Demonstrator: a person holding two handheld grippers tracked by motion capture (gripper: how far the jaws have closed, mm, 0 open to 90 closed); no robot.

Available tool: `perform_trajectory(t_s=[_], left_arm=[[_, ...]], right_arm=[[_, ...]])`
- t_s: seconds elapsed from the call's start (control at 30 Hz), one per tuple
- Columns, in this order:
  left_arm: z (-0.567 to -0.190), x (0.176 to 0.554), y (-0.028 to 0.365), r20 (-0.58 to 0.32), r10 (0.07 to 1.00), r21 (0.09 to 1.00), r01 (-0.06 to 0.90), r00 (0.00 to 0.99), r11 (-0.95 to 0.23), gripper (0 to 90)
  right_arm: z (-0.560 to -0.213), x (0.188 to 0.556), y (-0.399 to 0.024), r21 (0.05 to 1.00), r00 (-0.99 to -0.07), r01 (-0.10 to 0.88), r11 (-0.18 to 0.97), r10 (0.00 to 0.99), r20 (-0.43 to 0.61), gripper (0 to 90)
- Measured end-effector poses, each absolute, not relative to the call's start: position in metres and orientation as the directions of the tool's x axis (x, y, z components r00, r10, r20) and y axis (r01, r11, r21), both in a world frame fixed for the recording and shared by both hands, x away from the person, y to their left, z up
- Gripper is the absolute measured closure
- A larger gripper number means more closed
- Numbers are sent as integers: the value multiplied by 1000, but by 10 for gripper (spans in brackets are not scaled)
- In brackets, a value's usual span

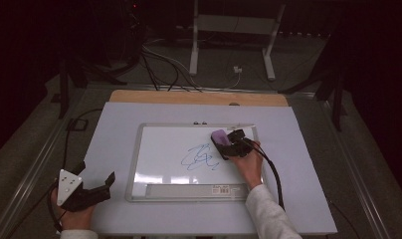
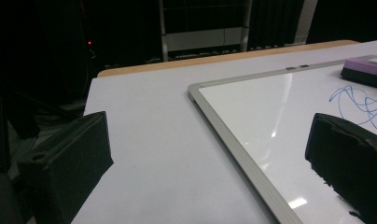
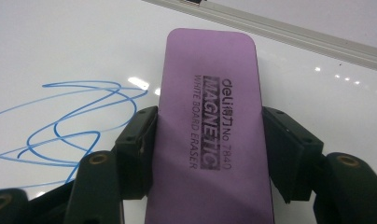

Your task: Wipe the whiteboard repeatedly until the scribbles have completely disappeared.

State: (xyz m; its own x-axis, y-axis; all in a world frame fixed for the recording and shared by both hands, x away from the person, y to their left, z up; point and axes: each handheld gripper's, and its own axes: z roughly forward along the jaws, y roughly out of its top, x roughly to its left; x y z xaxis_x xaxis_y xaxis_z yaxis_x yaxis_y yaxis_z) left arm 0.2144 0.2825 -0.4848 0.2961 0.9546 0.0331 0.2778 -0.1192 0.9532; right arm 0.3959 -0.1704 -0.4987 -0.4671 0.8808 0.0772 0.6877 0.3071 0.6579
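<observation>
Whiteboard-erasing setup, seen from above and along each gripper. The right gripper [image 1: 228, 143] is clamped on a purple eraser [image 1: 220, 136], its two black jaws pressing the long sides of the block; in the right gripper view the eraser [image 3: 210, 130] runs lengthwise between the jaws, with its long axis pointing away from the hand toward the far frame of the whiteboard [image 1: 139, 149]. The eraser sits over the far right part of the board, just beside the blue scribble [image 1: 199, 157]. From the gripper, the scribble lies toward the person and to the left; in the right gripper view its loops [image 3: 70, 121] sit immediately left of the eraser, close to it but not under it. Whether the felt face already rests on the board surface cannot be told.

The relation that governs the coming stroke is judged to be this offset: a sweep leftward, broadside to the eraser's long axis, would carry its full length across the marks.

The left gripper [image 1: 97, 191] rests on the tabletop [image 1: 109, 124] off the near left corner of the board, jaws apart and holding nothing, well apart from the scribble. The right hand [image 1: 249, 167] is far nearer the marks.
</observation>
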Motion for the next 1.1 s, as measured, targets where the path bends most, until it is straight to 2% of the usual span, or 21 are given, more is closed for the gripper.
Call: perform_trajectory(t_s=[0.43,0.8,1.0,1.1], left_arm=[[-484,214,281,34,955,954,275,296,-119,12],[-484,214,280,36,954,954,275,297,-121,12],[-483,213,280,34,955,955,274,294,-118,12],[-483,213,279,39,954,954,273,296,-123,12]], right_arm=[[-500,393,-164,653,-476,672,348,879,21,406],[-501,379,-156,652,-520,633,418,853,-41,406],[-500,371,-155,646,-545,626,436,838,-36,397],[-500,372,-157,655,-549,640,401,836,24,327]])
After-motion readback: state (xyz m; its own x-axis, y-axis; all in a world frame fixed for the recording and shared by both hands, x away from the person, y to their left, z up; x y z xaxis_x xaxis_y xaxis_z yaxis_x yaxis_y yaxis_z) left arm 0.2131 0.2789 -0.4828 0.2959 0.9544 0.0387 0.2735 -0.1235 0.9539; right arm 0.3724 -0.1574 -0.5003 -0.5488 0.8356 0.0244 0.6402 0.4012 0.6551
